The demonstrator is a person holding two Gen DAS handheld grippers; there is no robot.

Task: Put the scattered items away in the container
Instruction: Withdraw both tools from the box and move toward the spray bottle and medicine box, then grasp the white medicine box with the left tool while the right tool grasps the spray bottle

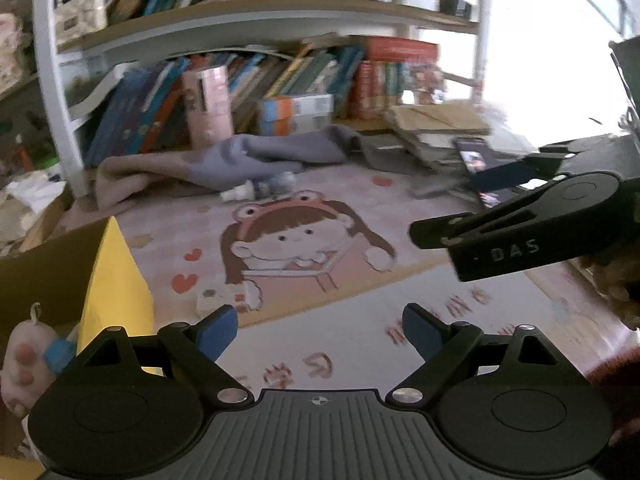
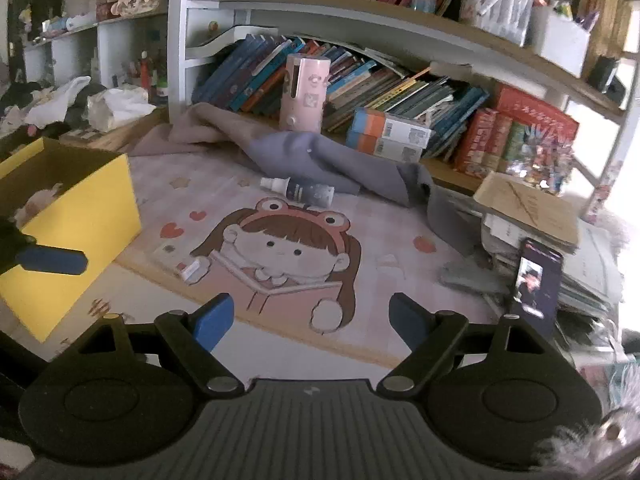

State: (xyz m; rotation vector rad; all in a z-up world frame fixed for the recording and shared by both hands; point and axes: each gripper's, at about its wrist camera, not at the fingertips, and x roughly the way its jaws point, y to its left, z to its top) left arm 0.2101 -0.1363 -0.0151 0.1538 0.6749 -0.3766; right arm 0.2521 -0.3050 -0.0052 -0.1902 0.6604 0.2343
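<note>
In the left wrist view, the left hand-held gripper (image 1: 319, 330) fills the bottom of the frame with its blue-padded fingers spread wide and nothing between them, over a worktop covered by a cartoon mat (image 1: 360, 332) showing a girl in a frog hat. The yellow box (image 1: 116, 280) stands at the left edge, and a plush paw toy (image 1: 22, 360) shows at the lower left beside it. A small white eraser-like block (image 1: 208, 300) lies on the mat just above the left finger, and a spray bottle (image 1: 260, 189) lies on its side at centre, close to a grey cloth (image 1: 256, 152). The right hand-held gripper (image 1: 520, 236) enters from the right edge; how its fingers stand cannot be told here. In the right wrist view, the right hand-held gripper (image 2: 311, 322) sits at the bottom, fingers spread apart and holding nothing. The yellow box (image 2: 88, 216) is at the left with something pale inside, the small block (image 2: 191, 270) lies at centre left, the spray bottle (image 2: 298, 190) lies above the cartoon girl, and a phone (image 2: 536, 280) leans against stacked books (image 2: 532, 208) on the right.
</note>
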